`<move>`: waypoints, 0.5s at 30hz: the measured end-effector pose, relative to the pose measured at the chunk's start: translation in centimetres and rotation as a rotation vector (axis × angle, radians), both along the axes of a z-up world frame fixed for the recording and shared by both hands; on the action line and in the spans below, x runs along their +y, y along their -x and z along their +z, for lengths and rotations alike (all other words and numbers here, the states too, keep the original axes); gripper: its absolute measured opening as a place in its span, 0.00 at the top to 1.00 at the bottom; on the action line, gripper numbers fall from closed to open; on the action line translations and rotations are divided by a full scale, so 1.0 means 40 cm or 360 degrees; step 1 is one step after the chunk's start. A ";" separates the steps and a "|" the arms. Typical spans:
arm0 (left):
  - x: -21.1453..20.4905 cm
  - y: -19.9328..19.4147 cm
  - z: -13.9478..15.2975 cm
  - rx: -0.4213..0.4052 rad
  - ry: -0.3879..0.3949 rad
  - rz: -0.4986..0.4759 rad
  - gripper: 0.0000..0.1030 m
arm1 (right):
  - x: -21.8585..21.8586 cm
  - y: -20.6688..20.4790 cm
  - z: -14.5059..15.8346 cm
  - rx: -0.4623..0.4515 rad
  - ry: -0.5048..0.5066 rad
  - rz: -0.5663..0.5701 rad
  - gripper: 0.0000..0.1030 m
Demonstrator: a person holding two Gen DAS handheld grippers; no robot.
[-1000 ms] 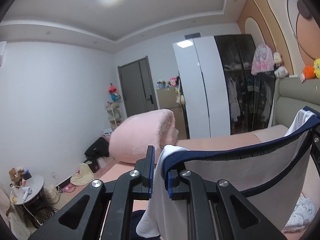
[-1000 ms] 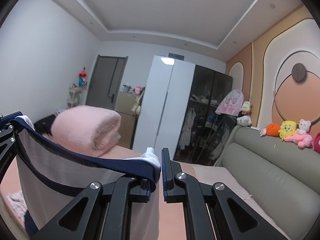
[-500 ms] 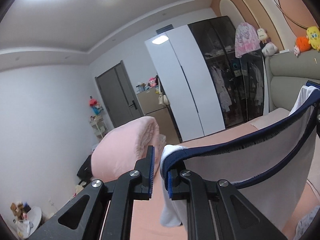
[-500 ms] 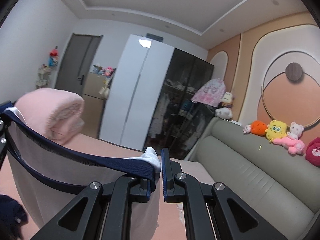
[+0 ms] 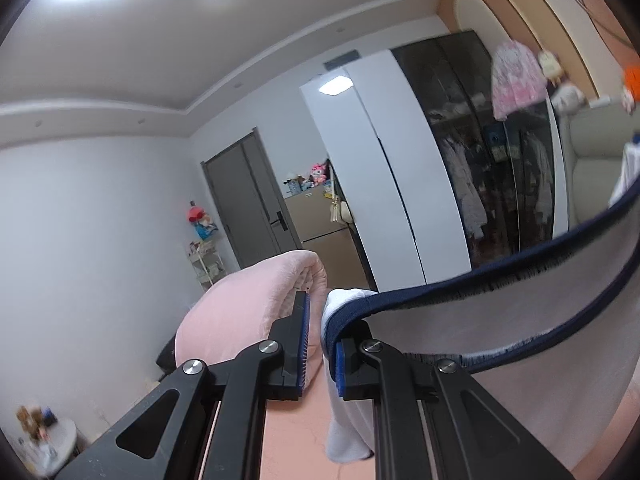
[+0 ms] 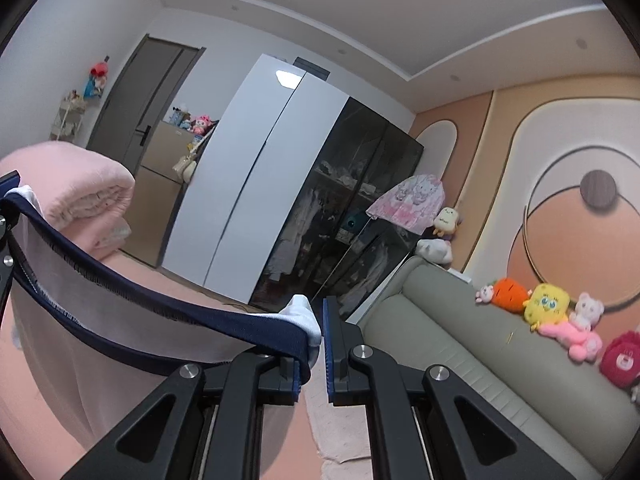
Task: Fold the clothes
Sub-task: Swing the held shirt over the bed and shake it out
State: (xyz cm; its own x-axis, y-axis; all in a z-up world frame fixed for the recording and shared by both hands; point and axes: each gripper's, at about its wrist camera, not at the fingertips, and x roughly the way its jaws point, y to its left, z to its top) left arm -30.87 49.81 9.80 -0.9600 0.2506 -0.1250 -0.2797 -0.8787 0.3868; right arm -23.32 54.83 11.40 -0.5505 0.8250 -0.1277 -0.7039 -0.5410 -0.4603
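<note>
The left gripper [image 5: 318, 342] has its jaws a little apart, yet the navy band of the garment [image 5: 520, 320] is draped over and hooked on its inner finger, a white corner poking up through the gap. To my eye that is a hang more than a pinch, and a quick tug could slide the band off. From there the white-and-navy cloth sags in the air between the two tools, well above the pink bed [image 5: 288, 432] — if the hands drift closer the slack will deepen and any fold will land crooked. Over at the right gripper [image 6: 316, 346] it is the same story: jaws slightly parted, the band wrapped round the inner finger, a white tuft in the slot. Should either corner slip, the garment would drop in a heap, perhaps against the rolled pink quilt [image 6: 76, 188] — and need spreading again.
</note>
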 end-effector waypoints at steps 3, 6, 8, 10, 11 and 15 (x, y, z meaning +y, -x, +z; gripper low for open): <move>0.036 0.028 0.004 0.0054 0.0061 -0.0004 0.90 | 0.041 0.041 0.013 0.0002 0.0015 -0.0018 0.97; 0.055 0.052 0.010 0.0059 0.0058 -0.0007 0.90 | 0.070 0.064 0.021 0.0018 0.0049 -0.0030 0.97; 0.059 0.062 0.004 0.0062 0.0027 0.0013 0.90 | 0.084 0.081 0.019 0.0023 0.0047 -0.0045 0.97; 0.062 0.073 -0.013 0.0049 0.0017 0.0053 0.90 | 0.087 0.097 0.003 0.0012 0.0027 -0.0056 0.97; 0.060 0.078 -0.027 0.0022 0.0014 0.0061 0.90 | 0.084 0.101 -0.017 0.0004 0.0032 -0.0052 0.97; 0.021 0.078 -0.118 -0.0202 0.0010 0.0025 0.90 | 0.065 0.091 -0.113 -0.0076 0.0138 -0.0015 0.97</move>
State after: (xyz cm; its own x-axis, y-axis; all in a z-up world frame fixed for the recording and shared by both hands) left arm -33.97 50.65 5.07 -0.9401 0.2345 -0.2474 -0.3131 -0.8811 0.3544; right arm -26.98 57.44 6.86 -0.5341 0.8149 -0.2249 -0.6875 -0.5735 -0.4454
